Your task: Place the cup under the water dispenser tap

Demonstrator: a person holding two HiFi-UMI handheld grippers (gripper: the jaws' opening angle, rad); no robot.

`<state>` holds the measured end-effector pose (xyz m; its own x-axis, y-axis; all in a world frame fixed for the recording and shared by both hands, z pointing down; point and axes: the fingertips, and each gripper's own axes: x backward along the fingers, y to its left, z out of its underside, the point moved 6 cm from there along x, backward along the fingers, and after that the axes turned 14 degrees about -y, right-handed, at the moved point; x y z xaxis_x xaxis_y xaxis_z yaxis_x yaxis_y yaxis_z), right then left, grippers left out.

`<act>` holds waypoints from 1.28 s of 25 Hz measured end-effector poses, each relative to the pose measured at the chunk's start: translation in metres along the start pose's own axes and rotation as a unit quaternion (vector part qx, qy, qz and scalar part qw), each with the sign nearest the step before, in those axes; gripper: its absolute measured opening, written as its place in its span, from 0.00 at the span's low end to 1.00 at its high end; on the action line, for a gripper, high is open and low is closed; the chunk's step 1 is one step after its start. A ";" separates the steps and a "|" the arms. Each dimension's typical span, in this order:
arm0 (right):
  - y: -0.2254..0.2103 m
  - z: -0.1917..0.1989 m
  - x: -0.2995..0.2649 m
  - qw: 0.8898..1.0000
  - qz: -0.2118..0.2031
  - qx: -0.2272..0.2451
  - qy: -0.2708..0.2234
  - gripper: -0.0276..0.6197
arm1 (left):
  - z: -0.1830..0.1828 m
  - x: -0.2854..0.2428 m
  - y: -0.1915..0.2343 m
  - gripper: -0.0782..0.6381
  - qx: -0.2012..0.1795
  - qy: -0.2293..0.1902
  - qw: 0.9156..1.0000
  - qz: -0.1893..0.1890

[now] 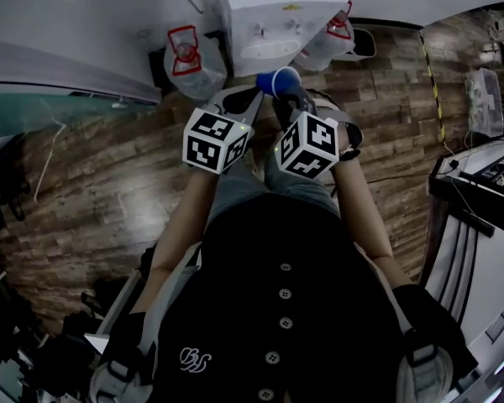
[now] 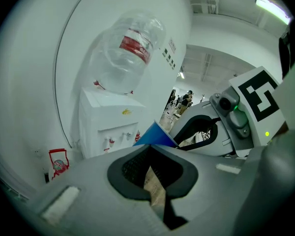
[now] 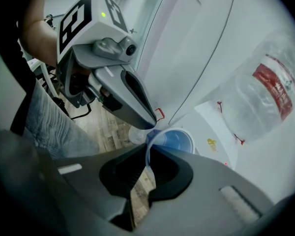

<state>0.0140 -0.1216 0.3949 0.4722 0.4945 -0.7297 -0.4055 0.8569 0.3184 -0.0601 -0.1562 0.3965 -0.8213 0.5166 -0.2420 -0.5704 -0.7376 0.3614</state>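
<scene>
A blue cup (image 1: 277,82) hangs in the air in front of the white water dispenser (image 1: 273,11), just below its taps (image 1: 275,28). My right gripper (image 1: 291,99) is shut on the cup's rim (image 3: 173,140), with the thin wall pinched between its jaws. My left gripper (image 1: 256,97) comes in from the left, its jaws together at the cup's other side (image 2: 155,135). An upturned clear bottle (image 2: 130,50) sits on top of the dispenser (image 2: 108,124). In the right gripper view the left gripper (image 3: 148,123) ends at the cup's rim.
Two spare water bottles with red handles stand on the wooden floor beside the dispenser (image 1: 189,61) (image 1: 332,36). A desk with equipment (image 1: 487,175) is at the right. A white wall runs behind the dispenser, with a glass partition (image 1: 59,112) at the left.
</scene>
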 end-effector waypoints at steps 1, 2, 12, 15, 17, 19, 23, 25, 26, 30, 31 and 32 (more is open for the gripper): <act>-0.001 0.002 -0.002 1.000 -0.007 0.002 0.000 0.08 | 0.001 -0.002 0.001 0.11 0.003 0.001 1.000 -0.004; -0.003 0.003 -0.004 1.000 -0.013 0.006 -0.001 0.08 | 0.001 -0.005 0.003 0.11 0.006 0.002 1.000 -0.009; -0.035 0.030 -0.017 0.997 -0.057 0.051 0.001 0.08 | 0.007 -0.039 0.009 0.11 0.029 0.001 0.998 -0.057; -0.041 0.043 -0.025 0.996 -0.066 0.057 0.006 0.08 | 0.014 -0.047 0.012 0.11 0.036 0.003 0.997 -0.072; -0.043 0.050 -0.031 0.996 -0.071 0.061 0.010 0.08 | 0.019 -0.052 0.015 0.11 0.041 0.002 0.996 -0.080; -0.045 0.058 -0.038 0.995 -0.076 0.061 0.014 0.08 | 0.026 -0.056 0.018 0.11 0.046 0.004 0.995 -0.085; -0.046 0.071 -0.055 0.994 -0.085 0.067 0.021 0.08 | 0.044 -0.059 0.028 0.11 0.061 0.014 0.993 -0.097; -0.045 0.076 -0.064 0.993 -0.089 0.075 0.024 0.08 | 0.053 -0.060 0.035 0.11 0.071 0.018 0.992 -0.104; -0.045 0.078 -0.068 0.992 -0.091 0.079 0.025 0.08 | 0.056 -0.060 0.038 0.11 0.074 0.019 0.991 -0.107; -0.044 0.089 -0.088 0.992 -0.094 0.081 0.028 0.08 | 0.071 -0.064 0.052 0.11 0.083 0.023 0.989 -0.119; -0.045 0.092 -0.093 0.992 -0.095 0.080 0.029 0.08 | 0.074 -0.066 0.055 0.11 0.086 0.023 0.989 -0.122; -0.045 0.095 -0.098 0.992 -0.095 0.079 0.031 0.08 | 0.078 -0.067 0.058 0.11 0.090 0.022 0.988 -0.124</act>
<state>0.0605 -0.1947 0.5100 0.4767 0.3170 -0.8199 -0.1838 0.9480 0.2597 -0.0378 -0.1999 0.5035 -0.6580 0.6498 -0.3805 -0.7469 -0.4991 0.4394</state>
